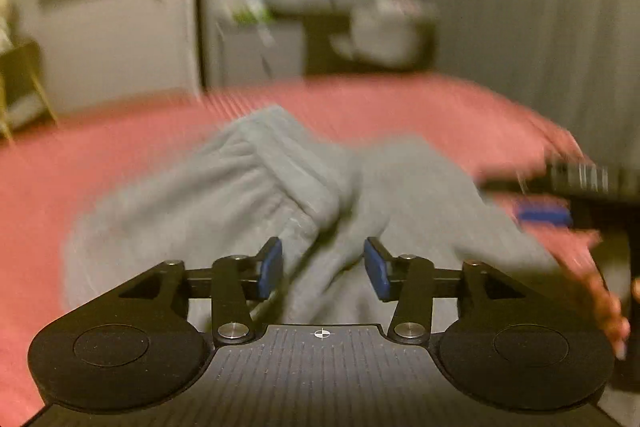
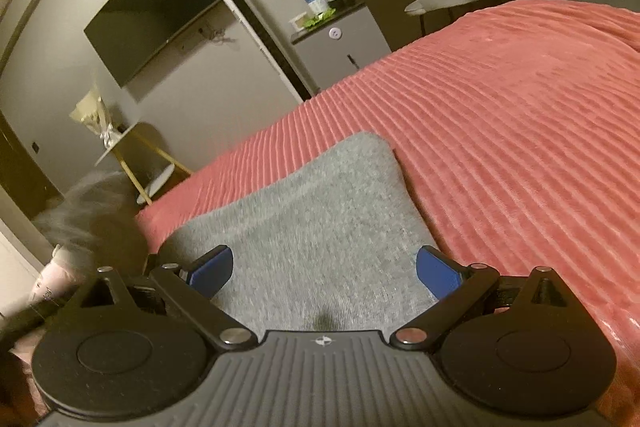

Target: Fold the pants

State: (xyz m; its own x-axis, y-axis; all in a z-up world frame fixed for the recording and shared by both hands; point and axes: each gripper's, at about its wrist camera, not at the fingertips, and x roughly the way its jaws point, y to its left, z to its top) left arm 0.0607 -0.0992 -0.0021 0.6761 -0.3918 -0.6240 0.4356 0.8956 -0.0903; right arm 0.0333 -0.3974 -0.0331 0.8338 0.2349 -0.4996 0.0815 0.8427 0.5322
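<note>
Pink ribbed bedspread (image 2: 520, 131) is carrying the grey pants (image 2: 320, 211), lying bunched near its near-left edge. Both the left tongs (image 1: 323, 265) and the right tongs (image 2: 324, 269) are standing apart, gripping nothing. Loose folds are likely slipping undone if pinched unevenly. Motion blur is hiding the pants' seams and hems.

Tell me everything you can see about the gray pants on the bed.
The gray pants look like soft heathered knit sweatpants, lying on the ribbed pink bedspread. In the left wrist view they are rumpled, with a thick fold ridge running down the middle; blur hides details. In the right wrist view a flat, smooth section ends in a rounded corner. Both grippers hover over the fabric with jaws apart, gripping nothing.
</note>
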